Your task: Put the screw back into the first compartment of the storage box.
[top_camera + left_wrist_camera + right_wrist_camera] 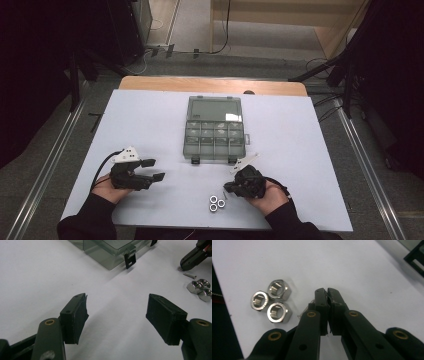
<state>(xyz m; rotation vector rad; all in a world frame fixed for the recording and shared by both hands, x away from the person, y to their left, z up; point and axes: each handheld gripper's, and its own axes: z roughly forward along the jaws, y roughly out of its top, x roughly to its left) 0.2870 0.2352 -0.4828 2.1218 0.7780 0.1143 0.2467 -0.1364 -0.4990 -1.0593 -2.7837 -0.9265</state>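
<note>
Three shiny hex nuts lie touching each other on the white table near its front edge. A small thin screw lies between them and my right gripper. That gripper is low over the table, its jaws pressed together with nothing visible between them; the screw is beside one jaw, partly hidden. My left gripper is at the front left, open wide over bare table.
A clear plastic compartment box with black latches sits mid-table, lid open toward the far side. The white table top has a wooden strip at its far edge. Floor rails run along both sides.
</note>
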